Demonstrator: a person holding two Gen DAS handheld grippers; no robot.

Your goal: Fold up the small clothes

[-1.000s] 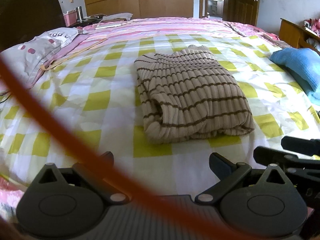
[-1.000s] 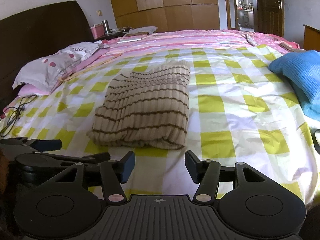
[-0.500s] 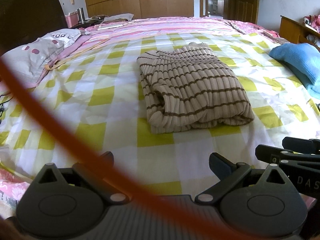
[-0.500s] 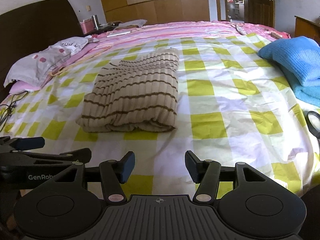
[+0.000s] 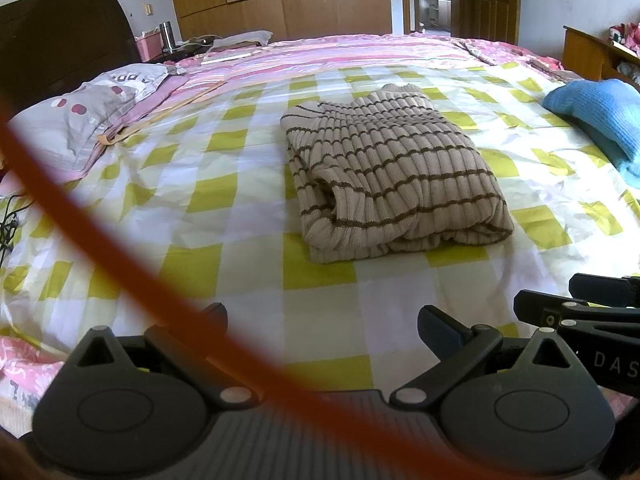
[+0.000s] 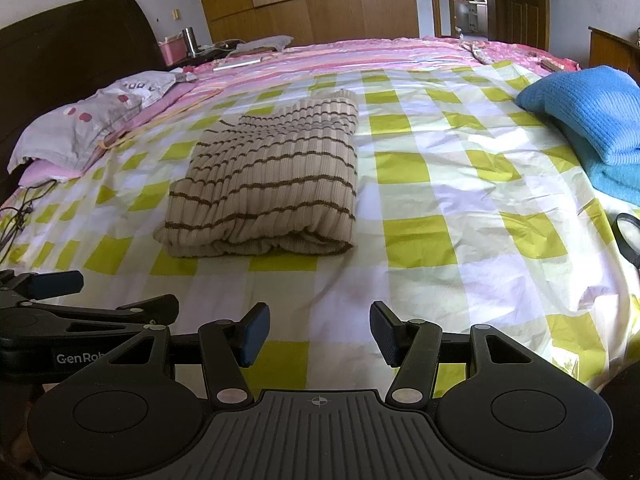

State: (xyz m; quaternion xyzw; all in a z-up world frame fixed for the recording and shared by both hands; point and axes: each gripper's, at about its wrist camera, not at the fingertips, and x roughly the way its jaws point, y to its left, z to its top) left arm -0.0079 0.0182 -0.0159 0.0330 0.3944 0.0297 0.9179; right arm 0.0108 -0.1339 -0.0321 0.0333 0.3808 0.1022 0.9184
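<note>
A beige knit sweater with brown stripes (image 5: 392,172) lies folded into a rectangle on the yellow-checked bedsheet (image 5: 224,216). It also shows in the right wrist view (image 6: 272,176). My left gripper (image 5: 320,320) is open and empty, low over the sheet in front of the sweater. My right gripper (image 6: 318,334) is open and empty, also in front of the sweater. The two grippers sit side by side; the right one's fingers (image 5: 560,312) show at the left view's right edge, and the left one's fingers (image 6: 132,312) at the right view's left edge.
A blue knit garment (image 6: 592,120) lies at the right of the bed. A grey pillow (image 5: 80,120) lies at the left by the dark headboard. A blurred orange cord (image 5: 100,236) crosses the left view. A black ring (image 6: 630,236) lies near the bed's right edge.
Both grippers have pulled back from the sweater, which now looks smaller and farther away. Both stayed open and empty. The sweater has not moved.
</note>
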